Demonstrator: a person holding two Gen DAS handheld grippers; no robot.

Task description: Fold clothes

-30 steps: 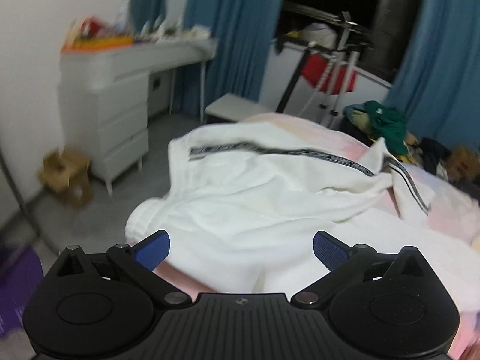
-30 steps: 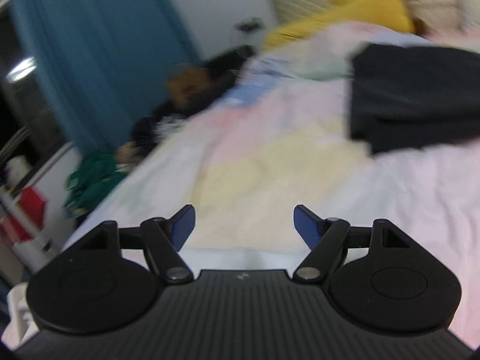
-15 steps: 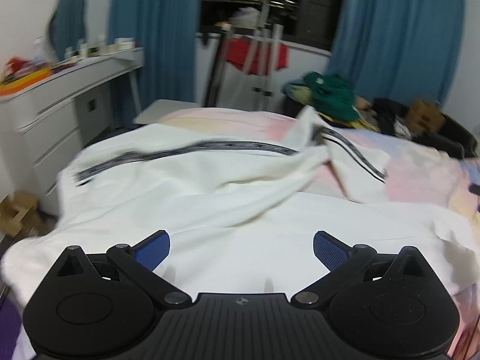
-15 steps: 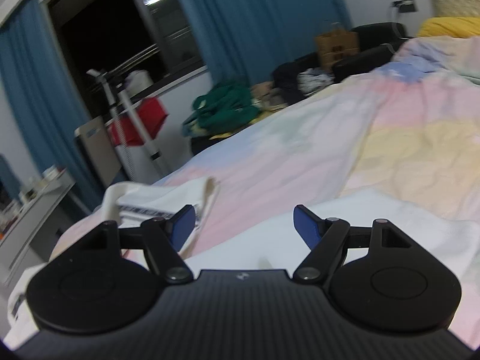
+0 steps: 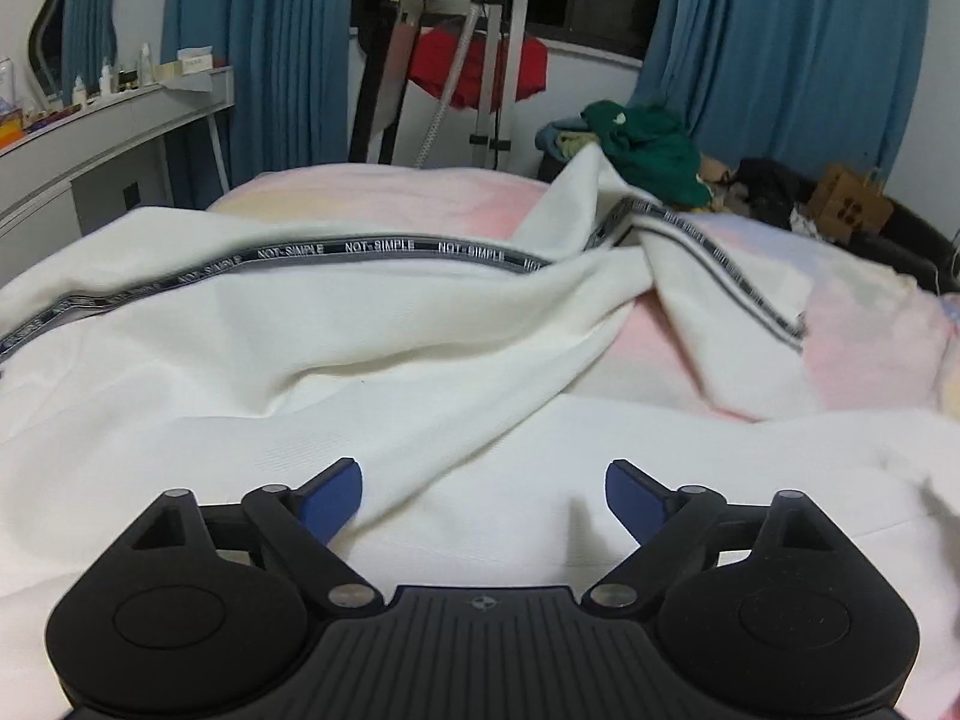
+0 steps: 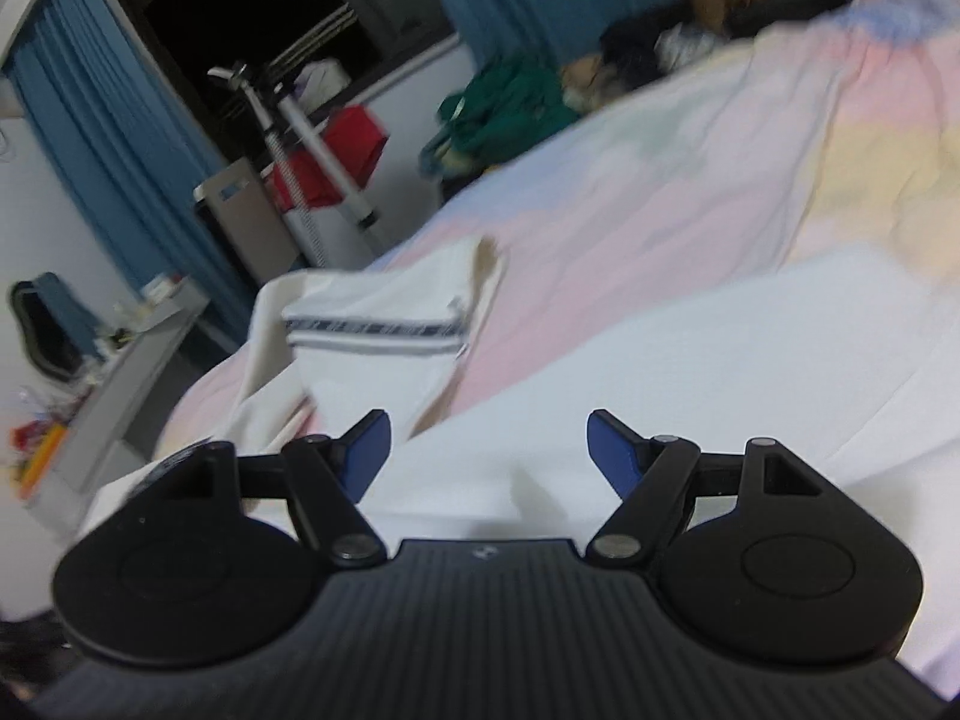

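The bed [image 5: 420,192], under a pastel sheet of pink, yellow and pale blue, fills both views. Across it lies a white garment [image 5: 360,360], crumpled, with a dark printed stripe [image 5: 372,249] down one side; it looks like trousers, though the full outline is not visible. Its long axis runs roughly left to right in the left wrist view, following the stripe, and 1 leg or end [image 5: 720,300] folds back on itself toward the far right. In the right wrist view that striped end [image 6: 372,330] sits ahead and to the left, blurred.

Behind the bed are blue curtains [image 5: 780,42], a drying rack [image 5: 480,60] with something red on it, a heap of green clothes [image 5: 648,150], and a white bench [image 5: 90,138] on the left carrying small bottles.

The left tool [image 5: 483,495] hovers low over the near part of the white cloth, its 2 blue fingers [image 5: 333,495] spread wide with nothing between them. The right tool [image 6: 487,459] is likewise spread and empty, over a smooth white stretch of the cloth.

Both tools are at the near edge of the garment, so the cloth extends away from them. The crumpled striped end is the part most in need of straightening, and it lies farther from both tools; the left tool seems better aimed along the stripe.
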